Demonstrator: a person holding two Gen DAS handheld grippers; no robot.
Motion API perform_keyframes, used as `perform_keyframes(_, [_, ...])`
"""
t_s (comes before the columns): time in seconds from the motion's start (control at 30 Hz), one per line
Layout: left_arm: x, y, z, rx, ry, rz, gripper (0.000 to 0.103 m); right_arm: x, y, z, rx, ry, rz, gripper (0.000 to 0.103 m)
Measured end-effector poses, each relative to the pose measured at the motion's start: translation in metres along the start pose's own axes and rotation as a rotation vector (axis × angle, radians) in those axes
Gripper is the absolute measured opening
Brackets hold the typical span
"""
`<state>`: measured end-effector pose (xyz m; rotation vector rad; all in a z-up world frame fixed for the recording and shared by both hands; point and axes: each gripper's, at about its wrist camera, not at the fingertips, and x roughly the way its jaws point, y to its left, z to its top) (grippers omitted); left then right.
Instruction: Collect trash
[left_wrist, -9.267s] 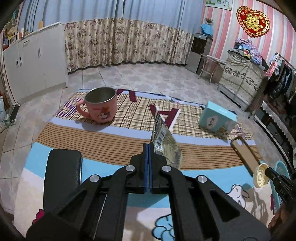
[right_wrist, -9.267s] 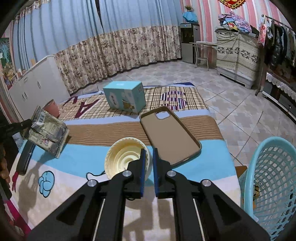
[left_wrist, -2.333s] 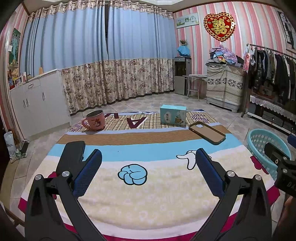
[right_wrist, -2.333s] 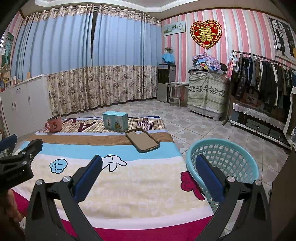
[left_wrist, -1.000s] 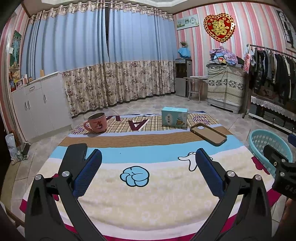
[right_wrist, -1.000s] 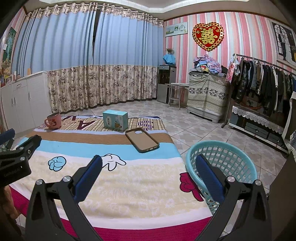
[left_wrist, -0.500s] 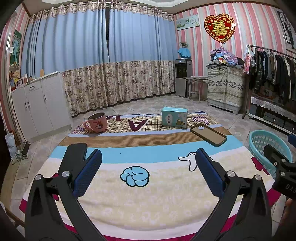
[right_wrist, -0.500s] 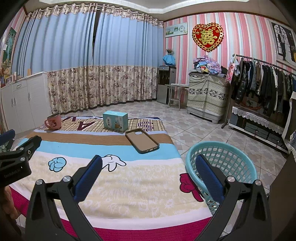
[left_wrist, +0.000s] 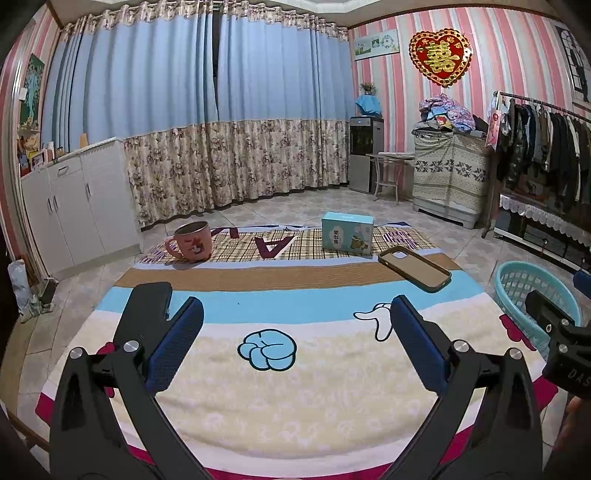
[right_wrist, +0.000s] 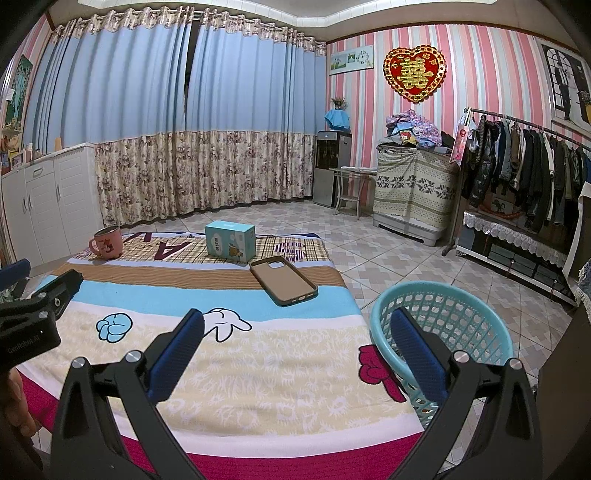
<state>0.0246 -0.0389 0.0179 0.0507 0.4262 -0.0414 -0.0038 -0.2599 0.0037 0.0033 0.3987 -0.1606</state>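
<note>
Nearest the lens, both grippers hang w/ fingers spread wide, nothing between the blue pads: left gripper (left_wrist: 295, 317) and right gripper (right_wrist: 297, 321) over the cartoon-print blanket (left_wrist: 280, 417). Just right of the right gripper, off the blanket edge, sits the teal mesh basket (right_wrist: 476, 314) on the tile floor; its contents can't be made out. Black flat object (left_wrist: 149, 306) lies beside the left gripper's left finger. Further ahead, brown phone case (right_wrist: 283, 280) lies open side up, then a teal carton (right_wrist: 231, 241) standing on the plaid strip. Far left: pink mug (left_wrist: 192, 242), approx. level w/ the carton.
</note>
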Motion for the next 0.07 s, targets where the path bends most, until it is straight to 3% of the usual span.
perform_keyframes(0.07, [0.0001,0.0004,0.0012,-0.001,0.001,-0.001,0.098,0.0,-0.0001,0.0,0.001,-0.001,0.0,0.098])
